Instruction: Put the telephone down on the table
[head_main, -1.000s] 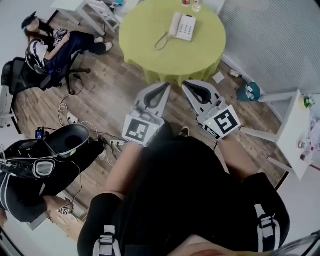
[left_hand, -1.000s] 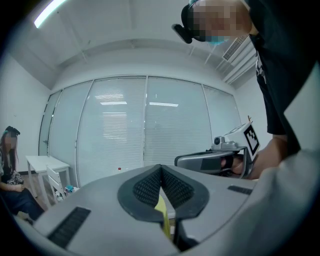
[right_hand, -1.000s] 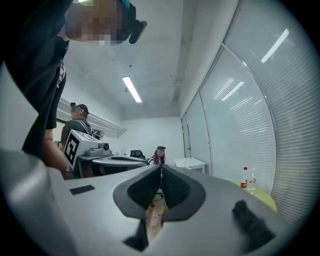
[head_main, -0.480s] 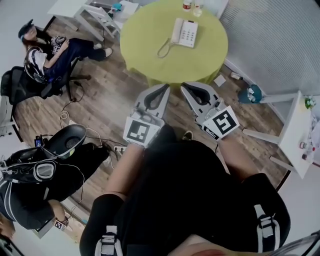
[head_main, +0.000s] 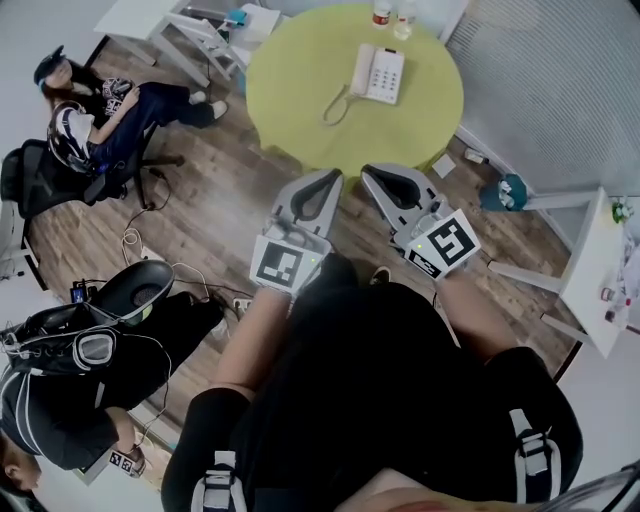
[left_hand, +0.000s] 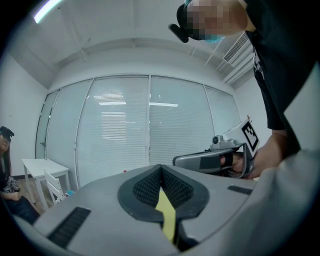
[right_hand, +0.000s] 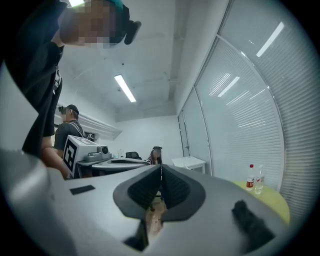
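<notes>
The telephone (head_main: 378, 75) lies flat on the round green bench (head_main: 300, 60), in its far half and a little right of centre. Its long axis runs away from the person, the far end tipped slightly right toward two bottles (head_main: 392, 13) at the far rim. The handset (head_main: 362, 70) lies along the telephone's left side, the keypad on the right. The cord (head_main: 335, 104) loops off the near left corner toward the middle of the bench.

Bare green cloth surrounds the telephone on every side, and it is well clear of the rim. The bench's near edge lies just ahead of the tongs' tips, with wooden floor (head_main: 230, 190) below them. Blinds (head_main: 560, 80) close off the right side. A small white table (head_main: 590, 262) stands to the right, a seated person (head_main: 100, 100) to the left, and cables (head_main: 150, 240) trail over the floor.

The left tongs (head_main: 331, 177) and the right tongs (head_main: 373, 171) are held level, side by side in front of the person's body. Their marker cubes sit nearest the body and the tips lean slightly toward each other, aimed at the bench. Both are well apart from the telephone. In the left gripper view the left tongs (left_hand: 161, 168) have their jaws together with nothing between them. In the right gripper view the right tongs (right_hand: 161, 168) are likewise closed and empty.
</notes>
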